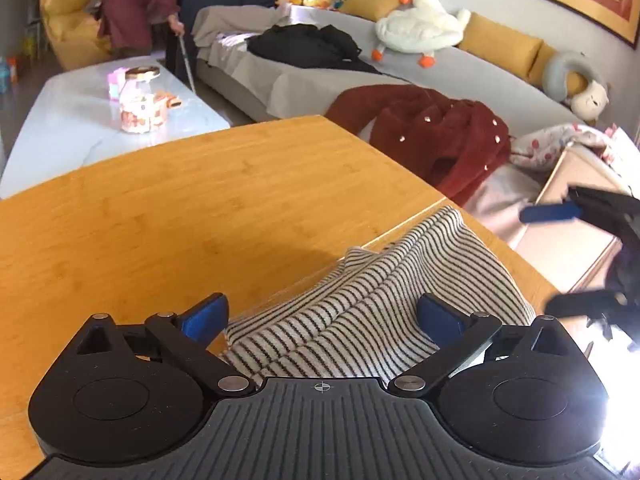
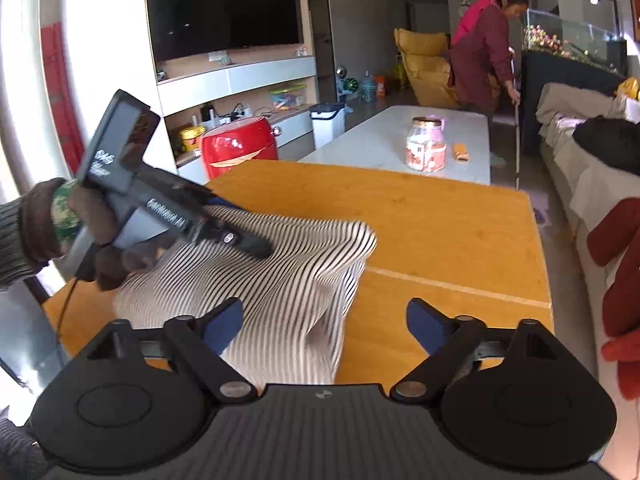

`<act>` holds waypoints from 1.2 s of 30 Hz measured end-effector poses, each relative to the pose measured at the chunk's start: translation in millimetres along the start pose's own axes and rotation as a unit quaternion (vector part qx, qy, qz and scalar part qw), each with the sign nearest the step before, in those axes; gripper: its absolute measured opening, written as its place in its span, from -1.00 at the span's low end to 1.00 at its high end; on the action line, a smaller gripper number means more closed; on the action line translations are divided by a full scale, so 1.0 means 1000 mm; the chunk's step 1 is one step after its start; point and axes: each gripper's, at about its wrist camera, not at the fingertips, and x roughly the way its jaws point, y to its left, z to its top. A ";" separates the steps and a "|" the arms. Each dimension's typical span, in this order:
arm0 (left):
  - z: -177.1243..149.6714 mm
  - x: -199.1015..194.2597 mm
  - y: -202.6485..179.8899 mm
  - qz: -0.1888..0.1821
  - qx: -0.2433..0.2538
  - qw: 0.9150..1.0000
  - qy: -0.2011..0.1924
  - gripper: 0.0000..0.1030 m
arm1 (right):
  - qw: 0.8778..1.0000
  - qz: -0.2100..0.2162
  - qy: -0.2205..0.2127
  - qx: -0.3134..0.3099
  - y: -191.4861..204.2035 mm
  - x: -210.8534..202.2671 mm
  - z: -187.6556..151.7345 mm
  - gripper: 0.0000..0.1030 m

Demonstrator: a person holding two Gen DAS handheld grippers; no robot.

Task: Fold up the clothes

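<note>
Striped top (image 2: 280, 264) bunched on bamboo desk (image 2: 440, 232), near front edge. Left gripper (image 1: 320, 318) jaws apart, straddling top, nothing pinched. Right gripper (image 2: 324, 326) jaws apart; top toward its left jaw, long axis running left-right.

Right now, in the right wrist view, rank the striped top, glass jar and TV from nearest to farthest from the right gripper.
1. Striped top: on the wooden table, partly between the right gripper fingers.
2. Glass jar: ahead, on the white table.
3. TV: far wall, upper left.
</note>
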 end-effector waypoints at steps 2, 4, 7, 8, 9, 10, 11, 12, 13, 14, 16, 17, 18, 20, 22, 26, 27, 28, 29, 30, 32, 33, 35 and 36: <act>-0.002 0.002 0.004 -0.005 -0.012 1.000 0.003 1.00 | 0.998 0.030 0.023 0.046 -0.002 0.000 -0.014 0.26; -0.003 0.004 0.007 -0.005 -0.018 1.000 0.005 1.00 | 0.992 0.059 0.047 0.097 -0.004 0.007 -0.028 0.19; -0.006 0.005 0.011 -0.011 -0.044 0.999 0.011 1.00 | 0.983 0.080 0.066 0.151 -0.004 0.025 -0.040 0.07; -0.008 0.005 0.013 -0.014 -0.056 0.998 0.014 1.00 | 0.980 0.083 0.067 0.166 -0.006 0.032 -0.040 0.03; -0.010 0.005 0.016 -0.017 -0.069 0.997 0.015 1.00 | 0.978 0.084 0.065 0.177 -0.010 0.039 -0.036 0.01; -0.013 0.003 0.018 -0.014 -0.079 0.997 0.013 1.00 | 0.977 0.086 0.064 0.187 -0.015 0.046 -0.032 0.00; -0.016 0.001 0.020 -0.007 -0.089 0.996 0.011 1.00 | 0.977 0.081 0.060 0.190 -0.018 0.052 -0.027 0.00; -0.018 -0.002 0.022 0.001 -0.098 0.995 0.008 1.00 | 0.979 0.069 0.056 0.183 -0.020 0.058 -0.021 0.00; -0.021 -0.006 0.025 0.012 -0.111 0.994 0.004 1.00 | 0.981 0.057 0.051 0.177 -0.023 0.064 -0.015 0.00; -0.024 -0.010 0.030 0.021 -0.127 0.992 0.000 1.00 | 0.983 0.046 0.047 0.170 -0.025 0.069 -0.009 0.00; -0.031 -0.019 0.036 0.027 -0.153 0.988 -0.006 1.00 | 0.988 0.007 0.039 0.148 -0.028 0.082 0.004 0.00; -0.035 -0.024 0.039 0.030 -0.166 0.986 -0.008 1.00 | 0.990 -0.013 0.036 0.137 -0.029 0.089 0.011 0.00; -0.039 -0.028 0.040 0.029 -0.174 0.984 -0.009 1.00 | 0.991 -0.025 0.035 0.130 -0.029 0.097 0.016 0.00; -0.048 -0.033 0.031 0.032 -0.168 0.985 -0.009 1.00 | 0.992 -0.051 0.032 0.114 -0.027 0.110 0.027 0.00; -0.055 -0.037 0.016 0.039 -0.156 0.987 -0.011 1.00 | 0.993 -0.077 0.029 0.088 -0.020 0.117 0.033 0.00; -0.065 -0.045 -0.013 0.023 -0.141 0.990 -0.013 1.00 | 0.992 -0.123 0.017 0.031 -0.005 0.121 0.043 0.04; -0.067 -0.047 -0.019 0.016 -0.137 0.990 -0.013 1.00 | 0.992 -0.128 0.010 0.021 -0.002 0.116 0.044 0.18; -0.068 -0.052 -0.022 0.015 -0.138 0.990 -0.016 1.00 | 0.991 -0.129 0.002 0.017 0.001 0.109 0.044 0.27; -0.069 -0.056 -0.024 0.015 -0.139 0.990 -0.021 1.00 | 0.991 -0.132 -0.006 0.013 0.002 0.102 0.044 0.33; -0.069 -0.061 -0.027 0.016 -0.141 0.990 -0.026 1.00 | 0.991 -0.131 -0.014 0.010 0.004 0.094 0.044 0.44; -0.068 -0.072 -0.033 0.031 -0.142 0.988 -0.044 1.00 | 0.992 -0.122 -0.032 0.003 0.008 0.077 0.043 0.55; -0.066 -0.079 -0.037 0.051 -0.139 0.987 -0.060 1.00 | 0.993 -0.115 -0.038 0.000 0.012 0.071 0.043 0.55; -0.061 -0.090 -0.044 0.091 -0.130 0.983 -0.090 1.00 | 0.994 -0.096 -0.045 -0.005 0.021 0.061 0.043 0.55; -0.058 -0.094 -0.048 0.105 -0.123 0.982 -0.100 1.00 | 0.995 -0.084 -0.048 -0.009 0.027 0.057 0.043 0.55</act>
